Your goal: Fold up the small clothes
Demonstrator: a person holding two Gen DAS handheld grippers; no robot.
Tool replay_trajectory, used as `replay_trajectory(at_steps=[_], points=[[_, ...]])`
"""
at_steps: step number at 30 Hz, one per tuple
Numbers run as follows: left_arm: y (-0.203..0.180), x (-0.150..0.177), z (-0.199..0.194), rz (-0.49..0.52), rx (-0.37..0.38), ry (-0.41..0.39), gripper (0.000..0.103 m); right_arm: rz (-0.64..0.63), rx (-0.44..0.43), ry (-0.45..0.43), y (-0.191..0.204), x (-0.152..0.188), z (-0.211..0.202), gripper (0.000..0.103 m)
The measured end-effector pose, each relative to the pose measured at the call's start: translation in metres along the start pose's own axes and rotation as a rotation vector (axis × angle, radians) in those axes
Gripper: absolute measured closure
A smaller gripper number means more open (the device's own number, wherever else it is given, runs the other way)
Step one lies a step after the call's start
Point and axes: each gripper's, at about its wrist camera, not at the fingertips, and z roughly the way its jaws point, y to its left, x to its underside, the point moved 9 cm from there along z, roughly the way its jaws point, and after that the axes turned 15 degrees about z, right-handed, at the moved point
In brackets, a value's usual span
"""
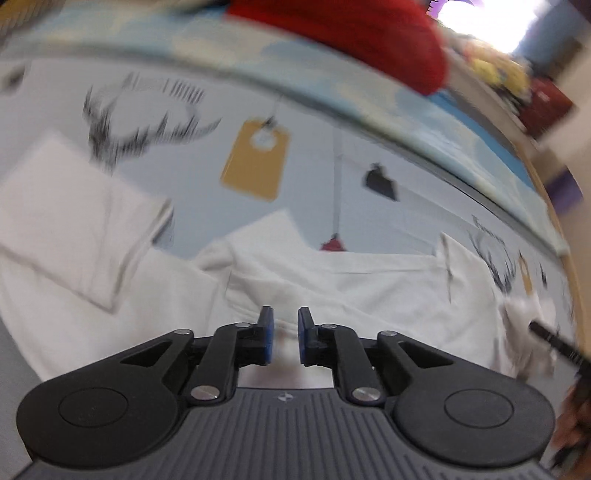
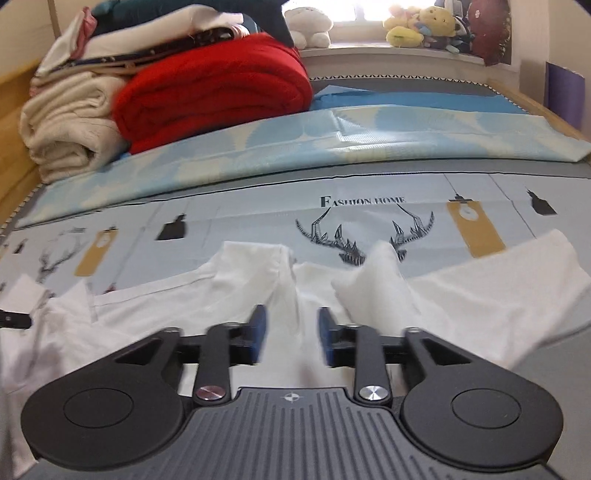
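Note:
A white garment [image 1: 369, 288] lies spread on the printed bed cover, partly rumpled; it also shows in the right wrist view [image 2: 480, 295]. My left gripper [image 1: 285, 338] hovers low over the garment with its jaws slightly apart and nothing between them. My right gripper [image 2: 291, 332] is open over the garment's middle, a raised fold [image 2: 380, 280] just to its right. A folded white piece [image 1: 74, 221] lies at the left in the left wrist view. The right gripper's finger tip [image 1: 546, 336] shows at the right edge there. The left wrist view is blurred.
A red folded blanket [image 2: 214, 92], a cream blanket [image 2: 70, 125] and stacked clothes sit at the back left. A light blue sheet [image 2: 332, 140] lies across the bed behind the garment. Plush toys [image 2: 417, 26] line the windowsill. A wooden bed rail [image 2: 14, 147] runs along the left.

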Motion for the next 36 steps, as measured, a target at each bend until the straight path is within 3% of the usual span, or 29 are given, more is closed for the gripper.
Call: replay_trajectory(at_steps=[1, 3, 5, 7, 10, 12, 14, 15, 17, 21, 24, 26, 28, 29, 30, 31, 33, 36], points=[[0.003, -0.002, 0.008, -0.033, 0.017, 0.014, 0.086, 0.014, 0.001, 0.012, -0.001, -0.001, 0.011, 0.061], [0.007, -0.009, 0.019, -0.060, 0.026, 0.023, 0.065, 0.013, -0.010, 0.035, 0.002, -0.003, 0.028, 0.061], [0.014, -0.016, 0.027, -0.075, -0.013, 0.018, 0.054, -0.020, -0.011, 0.044, 0.008, -0.006, 0.042, 0.060], [0.019, -0.019, 0.035, -0.095, -0.029, 0.024, 0.054, -0.028, -0.010, 0.053, 0.010, -0.010, 0.056, 0.058], [0.019, -0.023, 0.046, -0.068, -0.046, 0.037, 0.057, -0.027, -0.011, 0.083, 0.012, -0.010, 0.075, 0.058], [0.017, -0.028, 0.052, 0.021, -0.112, 0.054, 0.086, -0.030, -0.006, 0.108, 0.011, -0.007, 0.086, 0.058], [0.013, -0.033, 0.057, 0.118, -0.172, 0.061, 0.094, -0.036, -0.001, 0.132, 0.010, -0.005, 0.095, 0.065], [0.011, -0.037, 0.058, 0.140, -0.180, 0.053, 0.095, -0.043, -0.002, 0.137, 0.011, -0.004, 0.098, 0.081], [0.009, -0.046, 0.059, 0.169, -0.194, 0.025, 0.098, -0.062, 0.003, 0.121, 0.014, -0.006, 0.100, 0.092], [-0.004, -0.078, 0.056, 0.226, -0.186, -0.091, 0.098, -0.032, 0.041, 0.060, 0.011, -0.023, 0.097, 0.098], [-0.022, -0.107, 0.045, 0.267, -0.144, -0.231, 0.098, 0.017, 0.107, -0.036, 0.001, -0.046, 0.085, 0.098], [-0.035, -0.123, 0.036, 0.308, -0.159, -0.315, 0.094, 0.052, 0.127, -0.098, -0.005, -0.060, 0.075, 0.098], [-0.042, -0.134, 0.029, 0.329, -0.227, -0.342, 0.082, 0.060, 0.111, -0.127, -0.007, -0.068, 0.068, 0.098], [-0.042, -0.137, 0.026, 0.327, -0.225, -0.337, 0.064, 0.045, 0.093, -0.102, -0.006, -0.068, 0.069, 0.094], [-0.042, -0.137, 0.022, 0.319, -0.197, -0.333, 0.055, 0.036, 0.075, -0.047, -0.006, -0.064, 0.071, 0.090], [-0.041, -0.137, 0.019, 0.308, -0.169, -0.330, 0.055, 0.030, 0.058, 0.010, -0.008, -0.060, 0.073, 0.085], [-0.039, -0.132, 0.018, 0.310, -0.135, -0.295, 0.056, 0.030, 0.100, -0.014, -0.025, -0.064, 0.065, 0.063], [-0.037, -0.115, 0.026, 0.326, -0.113, -0.222, 0.056, 0.126, 0.164, -0.012, -0.065, -0.066, 0.057, 0.061]])
